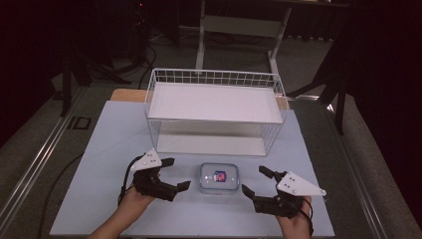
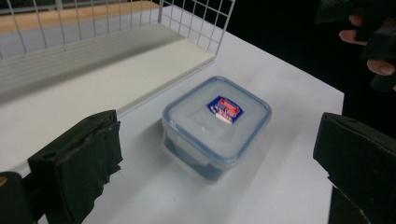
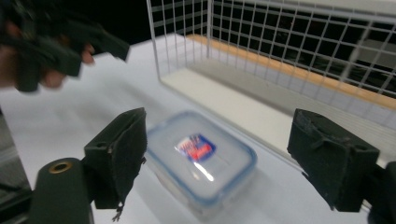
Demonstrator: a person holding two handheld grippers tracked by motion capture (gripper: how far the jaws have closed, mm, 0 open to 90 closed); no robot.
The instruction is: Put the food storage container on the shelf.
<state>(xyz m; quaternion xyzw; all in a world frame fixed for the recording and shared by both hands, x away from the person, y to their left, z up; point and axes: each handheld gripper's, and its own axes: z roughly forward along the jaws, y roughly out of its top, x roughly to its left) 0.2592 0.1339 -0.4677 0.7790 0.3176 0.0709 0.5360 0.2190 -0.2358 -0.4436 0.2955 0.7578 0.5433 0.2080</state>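
A clear lidded food container (image 1: 219,178) with a blue rim and a red-and-blue label sits on the pale table (image 1: 99,149), just in front of a white wire basket (image 1: 214,75). My left gripper (image 1: 179,173) is open just left of the container, jaws pointing at it. My right gripper (image 1: 253,179) is open just right of it. In the left gripper view the container (image 2: 217,123) lies beyond the wide-apart jaws of that gripper (image 2: 219,140). The right gripper view has the container (image 3: 203,156) between the spread jaws of the right gripper (image 3: 224,149), untouched.
The basket (image 2: 93,28) holds a white flat panel and stands close behind the container. Beyond the table are a dark floor, cables and a desk frame (image 1: 239,30). The other hand (image 3: 56,42) shows at top left of the right gripper view.
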